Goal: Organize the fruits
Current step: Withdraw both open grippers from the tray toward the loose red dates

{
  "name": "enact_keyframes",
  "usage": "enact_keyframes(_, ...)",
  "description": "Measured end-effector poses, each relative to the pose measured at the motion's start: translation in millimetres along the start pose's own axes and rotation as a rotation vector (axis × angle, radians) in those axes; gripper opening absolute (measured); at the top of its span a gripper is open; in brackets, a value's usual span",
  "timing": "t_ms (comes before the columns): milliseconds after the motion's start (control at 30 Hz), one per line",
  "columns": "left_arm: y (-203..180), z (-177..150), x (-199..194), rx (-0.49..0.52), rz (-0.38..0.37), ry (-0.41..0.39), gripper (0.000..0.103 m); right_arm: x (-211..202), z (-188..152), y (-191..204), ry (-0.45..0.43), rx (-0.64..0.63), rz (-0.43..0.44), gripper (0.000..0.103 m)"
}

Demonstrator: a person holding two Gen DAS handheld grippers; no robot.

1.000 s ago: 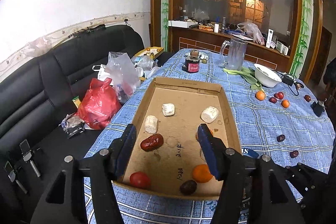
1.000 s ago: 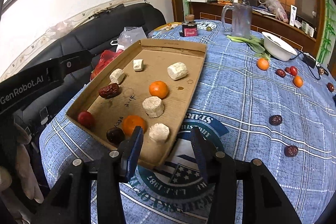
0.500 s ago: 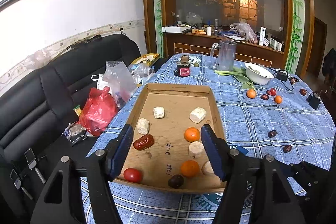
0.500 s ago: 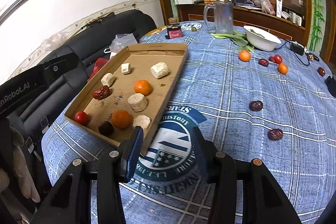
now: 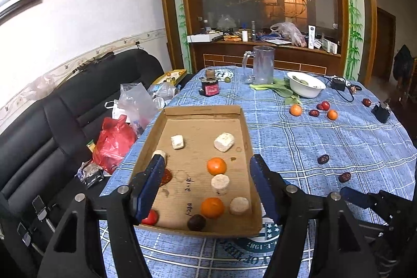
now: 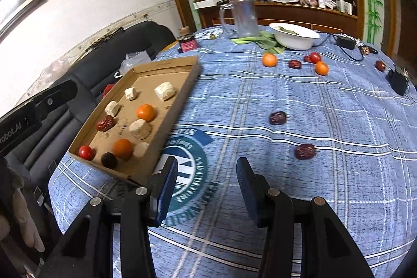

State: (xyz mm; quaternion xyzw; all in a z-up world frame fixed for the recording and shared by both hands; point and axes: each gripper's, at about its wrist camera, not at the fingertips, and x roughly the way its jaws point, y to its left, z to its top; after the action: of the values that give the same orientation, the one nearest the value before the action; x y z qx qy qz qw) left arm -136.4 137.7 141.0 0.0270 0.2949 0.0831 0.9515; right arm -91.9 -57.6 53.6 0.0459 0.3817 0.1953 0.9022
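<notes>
— Two oranges (image 5: 216,166) sit in the cardboard tray (image 5: 202,110) as my left camera sees it, along with pale cut chunks (image 5: 224,141), a red tomato (image 5: 151,217) at the near left corner and a dark round fruit (image 5: 196,222) by the near edge. What are your jaws doing?

— My left gripper (image 5: 206,189) hangs above the near half of the tray, jaws spread wide, nothing between them. A red date (image 5: 166,177) shows just past my left finger.

— And outside the tray?

— On the blue checked tablecloth (image 5: 325,142) to the right lie two dark dates (image 5: 323,159), well apart from the tray. Farther back, an orange (image 5: 296,110) and more small fruit sit near a white bowl (image 5: 307,87), with a clear jug (image 5: 263,68) behind.

— Now the right camera?

— My right gripper (image 6: 207,189) hovers over a round printed emblem (image 6: 187,168) on the cloth, just beside the tray's near right corner (image 6: 140,175). Its jaws also stand apart, holding nothing. Ahead and to the right rest the two dates (image 6: 304,151), neither touching me. The left tool's black body (image 6: 39,108) crosses the left edge of this view.
</notes>
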Motion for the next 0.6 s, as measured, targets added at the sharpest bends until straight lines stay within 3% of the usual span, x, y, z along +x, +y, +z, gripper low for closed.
enact_keyframes(433, -31, -1, 15, 0.050, -0.058, 0.046, 0.068, -16, -1, -69, 0.007, 0.080, -0.107, 0.051)
enact_keyframes(600, -46, -5, 30, 0.056, -0.132, 0.097, 0.068, -23, 2, -107, 0.017, 0.111, -0.182, 0.050)
